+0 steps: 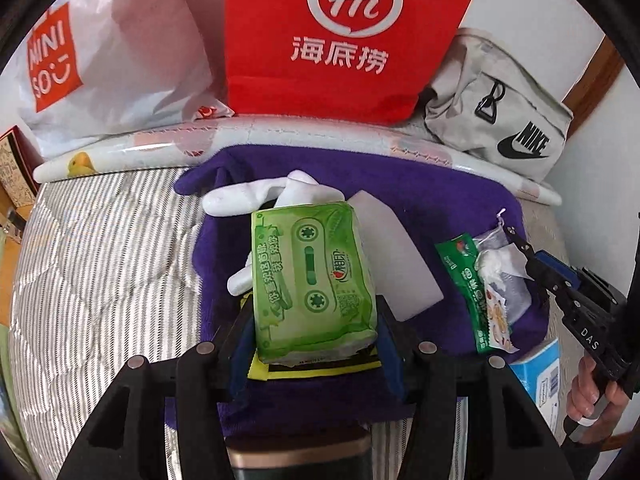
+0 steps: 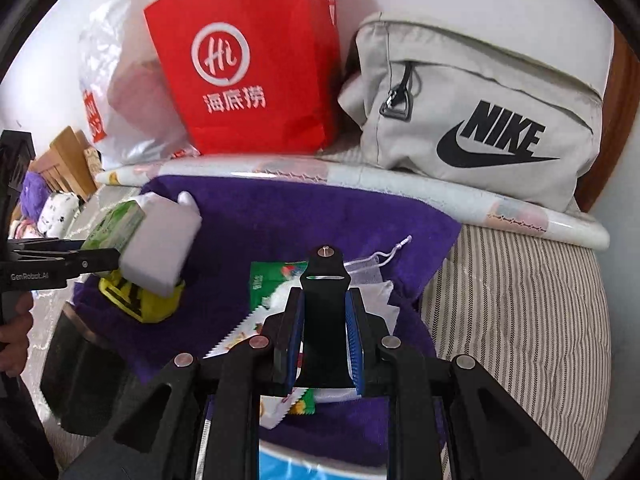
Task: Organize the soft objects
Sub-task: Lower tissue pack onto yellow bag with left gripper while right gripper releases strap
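- The left gripper (image 1: 316, 320) has its jaws closed on the sides of the green tissue pack (image 1: 312, 280), lifted above the purple towel (image 1: 440, 196).
- The pack's long axis runs straight out from the claw, toward the red bag (image 1: 340, 40).
- The right gripper (image 2: 325, 320) sits over the snack packet (image 2: 272, 280), jaws narrowly apart around a black mount; I can't tell whether it grips anything.
- The white sponge (image 1: 396, 248) lies just right of the pack, nearer the left arm.
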Demonstrator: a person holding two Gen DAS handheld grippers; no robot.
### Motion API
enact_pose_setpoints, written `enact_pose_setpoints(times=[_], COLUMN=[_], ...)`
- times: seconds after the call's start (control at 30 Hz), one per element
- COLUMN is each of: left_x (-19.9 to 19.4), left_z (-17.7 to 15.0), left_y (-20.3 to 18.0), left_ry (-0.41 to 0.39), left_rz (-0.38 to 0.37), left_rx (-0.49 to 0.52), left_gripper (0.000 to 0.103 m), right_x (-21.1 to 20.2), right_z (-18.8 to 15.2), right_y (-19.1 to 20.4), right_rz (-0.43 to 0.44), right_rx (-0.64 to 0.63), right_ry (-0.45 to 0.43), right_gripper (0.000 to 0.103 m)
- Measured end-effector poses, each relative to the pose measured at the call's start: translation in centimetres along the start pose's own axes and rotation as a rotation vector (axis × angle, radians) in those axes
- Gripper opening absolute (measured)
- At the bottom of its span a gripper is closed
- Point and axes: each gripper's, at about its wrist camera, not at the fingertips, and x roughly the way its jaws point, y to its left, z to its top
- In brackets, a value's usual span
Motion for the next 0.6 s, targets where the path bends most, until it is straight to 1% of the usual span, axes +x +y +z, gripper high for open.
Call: enact_pose_setpoints(times=[0.07,0.13,0.2,0.3,0.37,0.43,0.5,0.6], left_x=[0.5,0.8,1.0,1.0,0.9,0.4,0.0,-0.9], left_z=[0.1,0.3,0.3,0.4,0.3,0.2,0.1,-0.1], left_y=[-0.3,-0.6,-0.8,-0.6,-0.5,-0.3,-0.3,-0.2], left_ry=[0.014,0.029,0.039,0.043,0.037,0.028,0.016,0.009], left_rz=[-0.008,-0.017,-0.02,-0.033,-0.031,-0.017,-0.011,-0.013], left_rx=[0.013,0.028,0.034,0.027,0.023,0.022,0.028,0.025], left_gripper=[0.057,0.067,0.074,0.074,0.074,0.076,0.081,0.082], right_x=[0.7,1.3,1.9,2.5,2.8,2.7,2.2,1.2], right_z=[0.0,-0.1,-0.2,-0.2,-0.2,-0.3,-0.3,-0.4], right_y=[-0.1,-0.3,-0.5,-0.6,-0.6,-0.5,-0.3,-0.1], right_rz=[-0.025,-0.016,-0.012,0.002,0.016,0.015,0.009,-0.006], right_rx=[-0.01,-0.006,0.0,0.003,0.008,0.005,-0.002,-0.018], right_ry=[0.016,0.037,0.056,0.082,0.098,0.099,0.084,0.053], right_gripper=[0.021,0.021,0.021,0.022,0.028,0.044,0.049,0.049])
